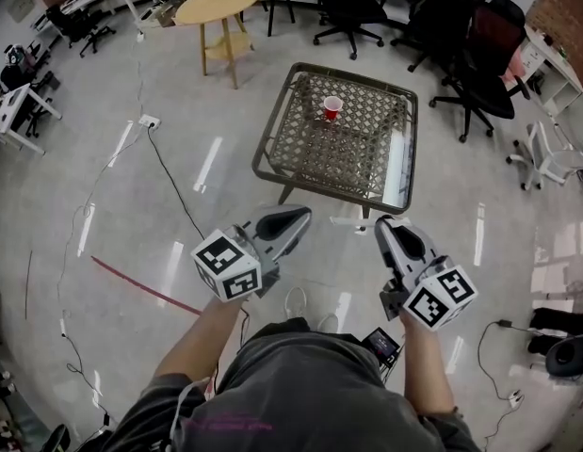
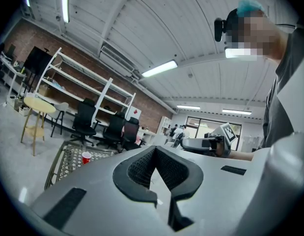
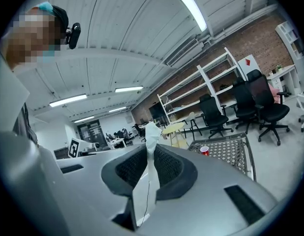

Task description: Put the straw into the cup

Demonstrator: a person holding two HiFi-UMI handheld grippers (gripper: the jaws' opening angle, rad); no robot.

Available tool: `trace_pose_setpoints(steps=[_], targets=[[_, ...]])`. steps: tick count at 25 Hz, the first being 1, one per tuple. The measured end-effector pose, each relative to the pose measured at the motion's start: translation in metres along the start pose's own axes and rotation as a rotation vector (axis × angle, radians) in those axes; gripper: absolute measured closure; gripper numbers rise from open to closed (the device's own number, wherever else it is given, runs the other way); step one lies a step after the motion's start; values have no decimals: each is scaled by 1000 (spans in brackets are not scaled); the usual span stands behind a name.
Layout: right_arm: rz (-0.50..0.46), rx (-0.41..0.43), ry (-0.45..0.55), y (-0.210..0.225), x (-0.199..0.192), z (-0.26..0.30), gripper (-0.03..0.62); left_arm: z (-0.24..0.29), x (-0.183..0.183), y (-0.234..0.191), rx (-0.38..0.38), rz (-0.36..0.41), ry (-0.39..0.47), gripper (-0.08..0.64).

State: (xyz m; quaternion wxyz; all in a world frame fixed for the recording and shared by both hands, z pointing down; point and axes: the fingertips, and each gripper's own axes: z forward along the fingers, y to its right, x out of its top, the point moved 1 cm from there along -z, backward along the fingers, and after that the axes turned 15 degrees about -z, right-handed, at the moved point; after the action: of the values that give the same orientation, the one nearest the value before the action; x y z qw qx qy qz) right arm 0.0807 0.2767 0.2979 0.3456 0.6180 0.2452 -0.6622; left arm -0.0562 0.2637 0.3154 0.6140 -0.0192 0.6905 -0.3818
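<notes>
A red cup [image 1: 332, 107] stands near the far edge of a low woven-top table [image 1: 266, 149] ahead of me; it also shows small in the left gripper view [image 2: 86, 157] and the right gripper view [image 3: 204, 151]. My right gripper [image 1: 383, 224] is held over the floor, short of the table, and is shut on a white paper-wrapped straw [image 3: 152, 134] that sticks up past the jaw tips [image 3: 152, 150]. My left gripper [image 1: 305, 217] hangs beside it at the same height, pointing at the table. Its jaw tips [image 2: 154, 150] meet with nothing between them.
A round wooden side table [image 1: 218, 3] stands beyond to the left. Black office chairs [image 1: 479, 59] ring the far and right sides. Cables and a white power strip [image 1: 148, 121] lie on the floor at left, with a red strip [image 1: 140, 285] nearer me.
</notes>
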Motion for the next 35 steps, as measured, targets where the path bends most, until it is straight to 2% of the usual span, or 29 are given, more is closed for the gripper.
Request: trace_pose_setpoints(steps=[22, 35], targets=[[5, -40, -8, 1, 4, 39, 545, -10, 22, -41, -20, -14, -12, 551], [17, -54, -16, 12, -3, 47, 545, -5, 22, -53, -23, -20, -22, 551]])
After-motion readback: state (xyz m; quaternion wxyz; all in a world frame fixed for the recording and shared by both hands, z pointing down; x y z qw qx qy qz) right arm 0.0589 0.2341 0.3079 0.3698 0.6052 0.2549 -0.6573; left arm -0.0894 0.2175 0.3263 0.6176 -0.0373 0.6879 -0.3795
